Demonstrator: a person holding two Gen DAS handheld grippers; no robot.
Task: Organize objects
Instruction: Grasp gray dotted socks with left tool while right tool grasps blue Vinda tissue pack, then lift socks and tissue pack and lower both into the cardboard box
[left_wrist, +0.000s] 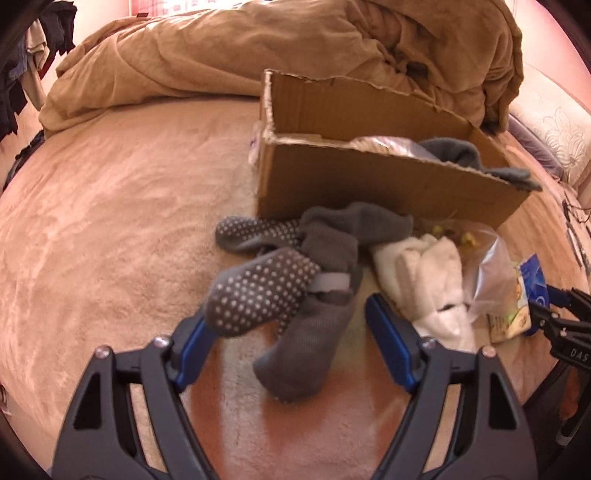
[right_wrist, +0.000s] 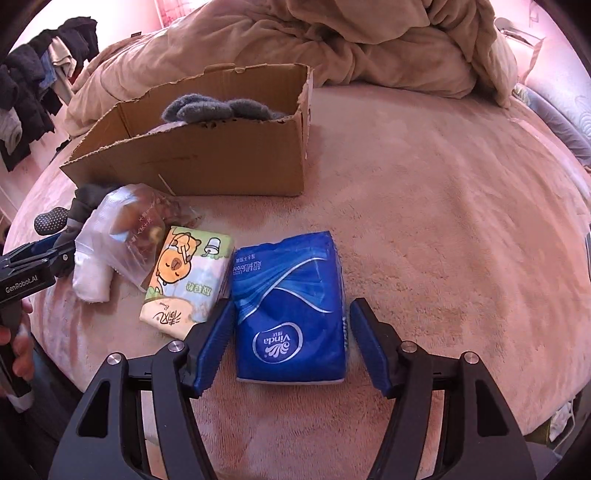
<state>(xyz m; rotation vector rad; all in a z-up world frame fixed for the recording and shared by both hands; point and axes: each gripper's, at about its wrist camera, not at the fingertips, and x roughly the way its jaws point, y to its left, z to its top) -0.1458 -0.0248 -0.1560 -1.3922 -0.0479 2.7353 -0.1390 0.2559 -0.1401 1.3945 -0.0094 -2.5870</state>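
Observation:
A cardboard box (left_wrist: 369, 177) stands on the bed, also in the right wrist view (right_wrist: 207, 166), with a grey fuzzy cloth (right_wrist: 218, 107) inside. Grey dotted grip socks (left_wrist: 280, 280) lie in front of it. My left gripper (left_wrist: 288, 314) is open around the socks, one sock draped over its left finger. White socks (left_wrist: 424, 280) and a clear plastic bag (right_wrist: 125, 229) lie beside them. My right gripper (right_wrist: 291, 314) is open, its fingers on either side of a blue Vinda tissue pack (right_wrist: 288, 306). A cartoon tissue pack (right_wrist: 184, 280) lies to its left.
A rumpled tan duvet (left_wrist: 221, 51) is piled at the back of the bed. The plush pink-tan blanket (right_wrist: 443, 221) covers the bed. Dark clothes (right_wrist: 33, 85) hang at the far left. Pillows (left_wrist: 554, 129) lie at the right edge.

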